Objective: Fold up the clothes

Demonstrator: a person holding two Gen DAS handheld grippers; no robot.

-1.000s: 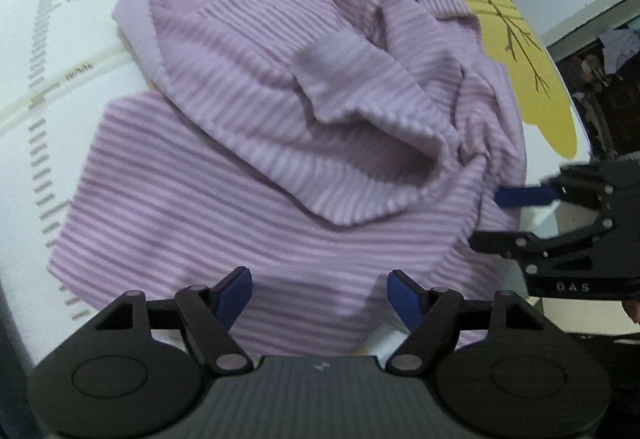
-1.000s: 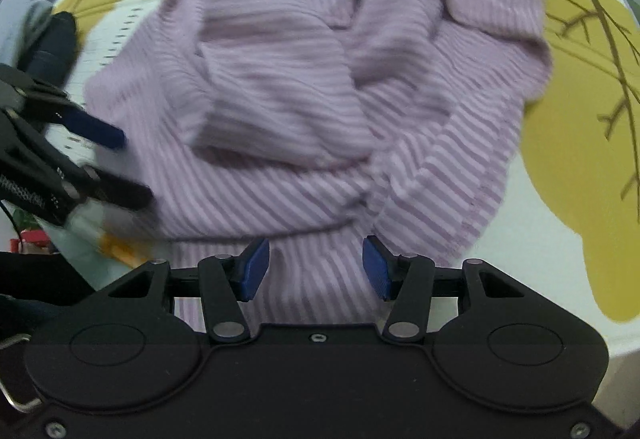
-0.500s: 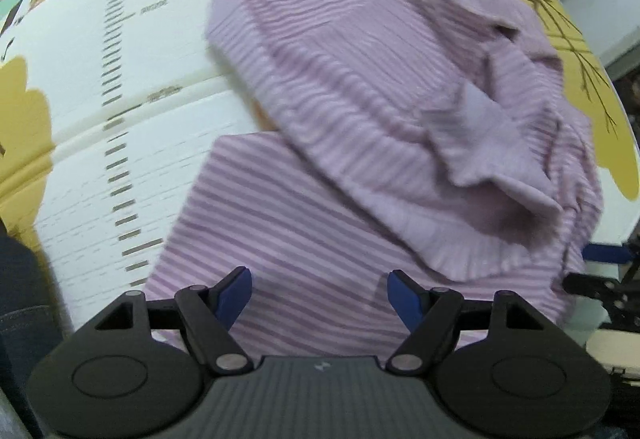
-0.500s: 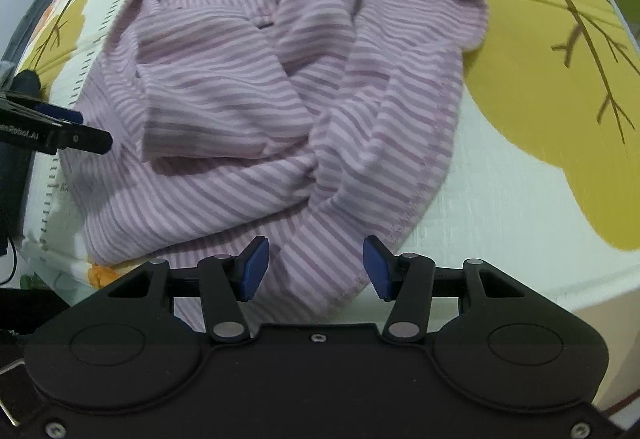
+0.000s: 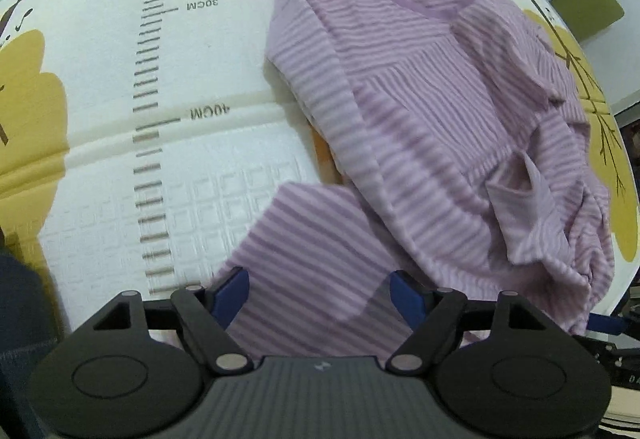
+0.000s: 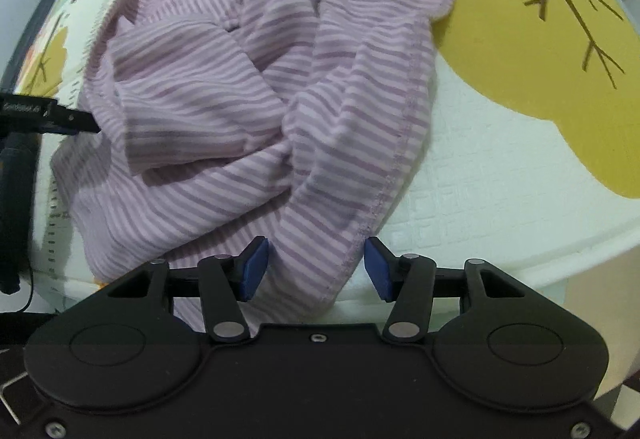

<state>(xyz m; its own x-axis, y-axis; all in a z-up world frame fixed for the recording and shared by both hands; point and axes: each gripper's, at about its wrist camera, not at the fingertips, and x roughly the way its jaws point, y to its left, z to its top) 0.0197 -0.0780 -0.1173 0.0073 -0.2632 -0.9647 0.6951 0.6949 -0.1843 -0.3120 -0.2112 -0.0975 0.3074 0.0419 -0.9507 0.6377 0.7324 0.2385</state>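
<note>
1. A purple striped shirt (image 5: 420, 143) is lying crumpled on a printed play mat (image 5: 120, 167), its plain purple collar (image 5: 416, 5) at the far end and its body bunched into folds toward the right side of the mat.
2. The mat is showing a printed ruler scale (image 5: 154, 127) just left of the shirt, an orange patch under the collar end, and a yellow tree shape (image 6: 540, 51) on the right.
3. The left gripper (image 5: 320, 293) is pointing steeply down over the shirt's near left corner; its blue fingers (image 5: 230, 293) are standing wide apart and have just been opening a little further, with striped cloth lying below the gap and neither pad pressing on it.
4. The right gripper (image 6: 316, 265) is hanging over the shirt's near right part, where a stitched hem (image 6: 394, 167) is running down toward it.
5. Its fingers (image 6: 254, 265) are standing partly apart; a fold of the shirt is lying in the gap between them, and the pads are not pinching it.
6. In the right wrist view, the left gripper is showing at the left edge, beside the shirt.
</note>
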